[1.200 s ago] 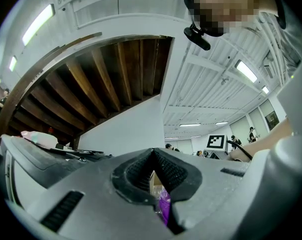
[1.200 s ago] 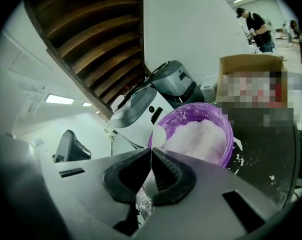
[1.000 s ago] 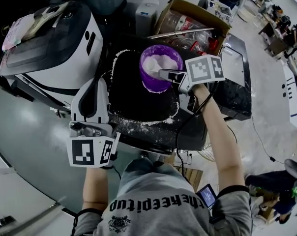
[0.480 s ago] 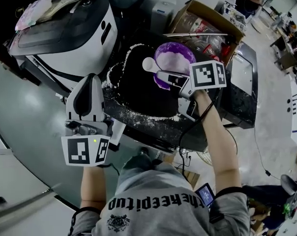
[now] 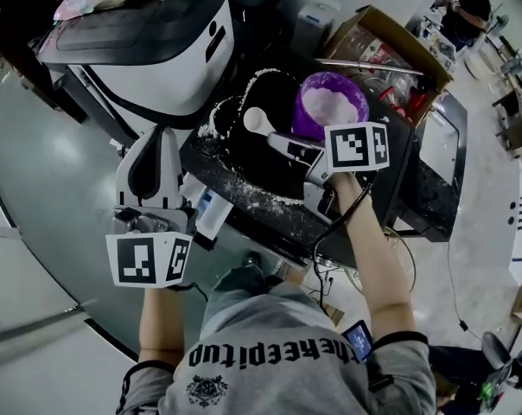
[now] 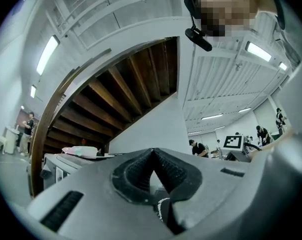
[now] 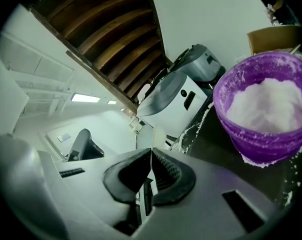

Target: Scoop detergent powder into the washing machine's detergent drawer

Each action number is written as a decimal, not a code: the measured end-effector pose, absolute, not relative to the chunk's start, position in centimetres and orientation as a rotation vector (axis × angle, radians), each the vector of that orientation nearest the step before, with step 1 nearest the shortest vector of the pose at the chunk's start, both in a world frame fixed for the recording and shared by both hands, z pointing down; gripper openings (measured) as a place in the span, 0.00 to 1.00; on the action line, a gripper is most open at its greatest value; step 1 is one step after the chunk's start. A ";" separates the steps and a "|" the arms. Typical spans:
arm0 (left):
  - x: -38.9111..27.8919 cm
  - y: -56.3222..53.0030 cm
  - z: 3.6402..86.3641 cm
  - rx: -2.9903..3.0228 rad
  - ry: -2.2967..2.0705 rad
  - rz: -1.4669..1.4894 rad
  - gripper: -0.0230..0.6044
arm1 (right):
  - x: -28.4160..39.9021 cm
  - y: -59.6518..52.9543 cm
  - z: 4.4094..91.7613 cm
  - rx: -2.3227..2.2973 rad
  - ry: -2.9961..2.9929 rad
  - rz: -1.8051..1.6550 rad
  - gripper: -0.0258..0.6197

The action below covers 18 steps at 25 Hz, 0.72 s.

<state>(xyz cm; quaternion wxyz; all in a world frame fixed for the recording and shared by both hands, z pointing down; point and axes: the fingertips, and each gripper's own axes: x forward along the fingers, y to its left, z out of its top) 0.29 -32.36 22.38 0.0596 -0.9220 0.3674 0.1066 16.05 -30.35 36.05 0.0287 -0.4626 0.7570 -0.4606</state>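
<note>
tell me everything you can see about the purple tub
The purple tub is a round, translucent plastic-looking container, open-topped and upright, heaped with white powder. Powder dusts its rim and lies spilled around its base. It stands on the black top, beside a cardboard box. The white scoop, held by the right gripper, is outside it, at its left in the head view.

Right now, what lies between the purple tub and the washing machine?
The white scoop, held by the right hand-held gripper; the head view shows it.
</note>
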 end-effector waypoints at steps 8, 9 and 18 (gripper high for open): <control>-2.5 -31.4 23.3 -2.759 1.193 0.300 0.04 | 11.8 -29.8 38.3 -1.388 2.403 -1.413 0.05; -2.8 -31.3 23.4 -2.756 1.203 0.298 0.04 | 11.4 -29.8 38.6 -1.389 2.411 -1.409 0.05; -5.3 -30.1 24.2 -2.728 1.309 0.273 0.04 | 7.5 -29.2 41.3 -1.375 2.493 -1.394 0.05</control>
